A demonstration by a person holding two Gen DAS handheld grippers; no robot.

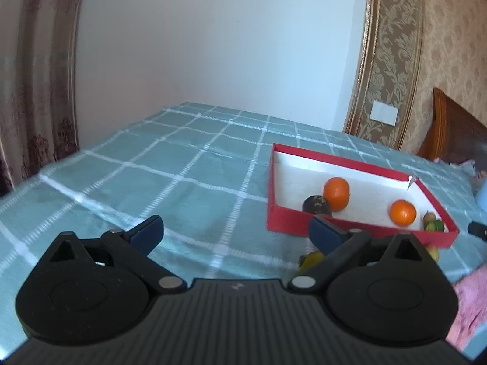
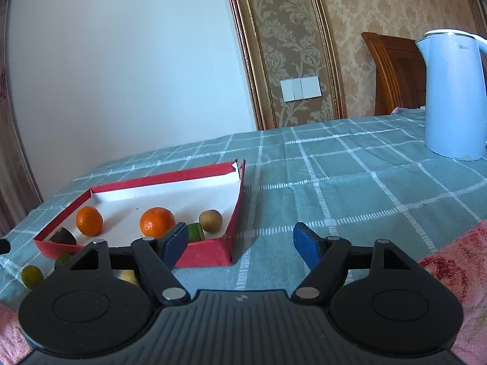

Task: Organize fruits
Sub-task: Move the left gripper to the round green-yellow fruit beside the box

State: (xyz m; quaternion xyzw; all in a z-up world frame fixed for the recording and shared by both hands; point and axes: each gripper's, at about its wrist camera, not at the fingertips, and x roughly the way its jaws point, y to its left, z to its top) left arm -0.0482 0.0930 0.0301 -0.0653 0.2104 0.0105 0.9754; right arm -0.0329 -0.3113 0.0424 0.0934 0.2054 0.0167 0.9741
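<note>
A red box with a white inside (image 1: pixel 304 152) lies on the checked green cloth. It holds two oranges (image 1: pixel 336 193) (image 1: pixel 402 212), a dark fruit (image 1: pixel 316 204) and small green and brown fruits at its near right corner. My left gripper (image 1: pixel 236 234) hangs open over bare cloth, left of the box. In the right wrist view the box (image 2: pixel 158 179) holds the oranges (image 2: pixel 89 220) (image 2: pixel 157 220), a brown fruit (image 2: pixel 210 220) and a green one (image 2: pixel 195 232). My right gripper (image 2: pixel 240 245) is open and empty beside the box's near right corner.
Loose small fruits lie on the cloth in front of the box: green ones (image 2: pixel 31 276) (image 2: pixel 62 258) and a yellow one (image 2: pixel 129 276). A pale blue kettle (image 2: pixel 453 97) stands at the far right. Pink cloth (image 2: pixel 456 267) lies at the near right edge. A wall is behind the table.
</note>
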